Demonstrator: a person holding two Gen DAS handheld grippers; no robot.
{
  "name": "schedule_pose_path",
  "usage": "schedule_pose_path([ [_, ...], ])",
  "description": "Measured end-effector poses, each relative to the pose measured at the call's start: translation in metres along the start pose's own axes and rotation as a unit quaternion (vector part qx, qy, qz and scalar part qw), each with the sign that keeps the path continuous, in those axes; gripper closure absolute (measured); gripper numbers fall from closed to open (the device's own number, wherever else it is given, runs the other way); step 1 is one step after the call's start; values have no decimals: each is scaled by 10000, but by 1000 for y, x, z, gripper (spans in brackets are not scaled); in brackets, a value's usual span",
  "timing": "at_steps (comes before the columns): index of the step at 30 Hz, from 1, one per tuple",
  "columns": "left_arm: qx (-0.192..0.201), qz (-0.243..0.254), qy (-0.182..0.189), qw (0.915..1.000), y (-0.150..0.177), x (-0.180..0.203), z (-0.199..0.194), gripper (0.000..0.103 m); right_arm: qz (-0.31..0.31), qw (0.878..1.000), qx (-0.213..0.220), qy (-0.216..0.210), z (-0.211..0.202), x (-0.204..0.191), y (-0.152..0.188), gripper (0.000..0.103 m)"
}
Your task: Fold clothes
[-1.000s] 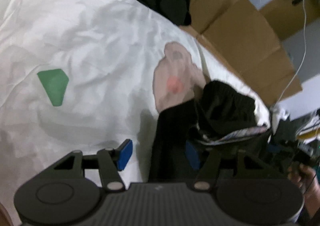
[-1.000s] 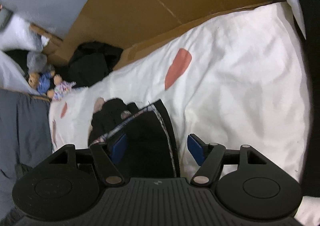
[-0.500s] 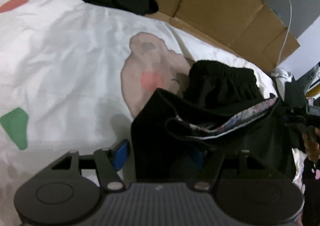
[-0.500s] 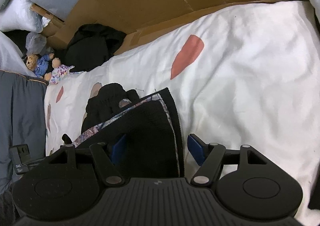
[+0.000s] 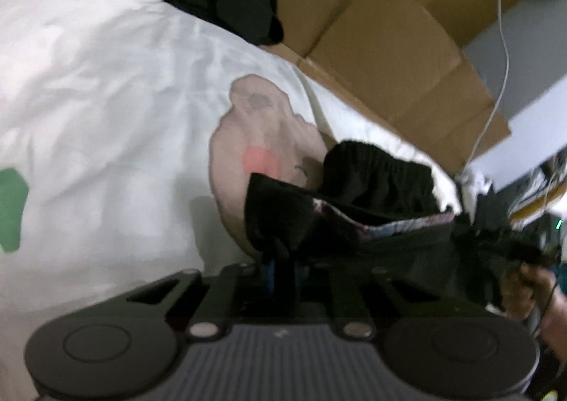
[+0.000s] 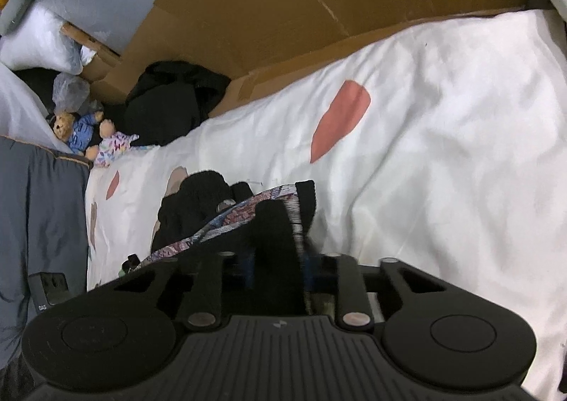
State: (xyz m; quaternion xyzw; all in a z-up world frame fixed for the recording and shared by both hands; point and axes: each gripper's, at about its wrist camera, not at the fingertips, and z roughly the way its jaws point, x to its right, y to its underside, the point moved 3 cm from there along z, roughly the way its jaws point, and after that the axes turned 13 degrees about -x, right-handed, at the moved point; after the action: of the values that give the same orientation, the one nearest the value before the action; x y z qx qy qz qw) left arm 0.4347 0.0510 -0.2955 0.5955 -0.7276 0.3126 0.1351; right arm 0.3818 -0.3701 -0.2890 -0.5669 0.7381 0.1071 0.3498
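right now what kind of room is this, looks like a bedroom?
Most likely a bedroom in a home, used partly for storage. A bed with a white printed duvet fills the view, stuffed dolls and a pillow lie at one end, and flattened cardboard lines the wall.

Dim indoor light, soft shadows, motion blur in the left view, fisheye bending at edges.

grippers 2 [image 5: 280,268] | black garments 2 [image 6: 212,195] | soft toys 2 [image 6: 76,131]

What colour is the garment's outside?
Black garment, with a patterned lining; clearest in the right wrist view.
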Motion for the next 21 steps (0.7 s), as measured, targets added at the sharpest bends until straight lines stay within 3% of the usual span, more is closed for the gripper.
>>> schedule_pose_path([
  [7, 110, -10, -143, 9998, 4, 9, -17, 95, -74, 9999, 134, -68, -12, -5, 4, 98],
  [21, 438, 23, -31, 9990, -14, 16, -34, 97, -125, 9989, 426, -161, -26, -8, 1, 98],
])
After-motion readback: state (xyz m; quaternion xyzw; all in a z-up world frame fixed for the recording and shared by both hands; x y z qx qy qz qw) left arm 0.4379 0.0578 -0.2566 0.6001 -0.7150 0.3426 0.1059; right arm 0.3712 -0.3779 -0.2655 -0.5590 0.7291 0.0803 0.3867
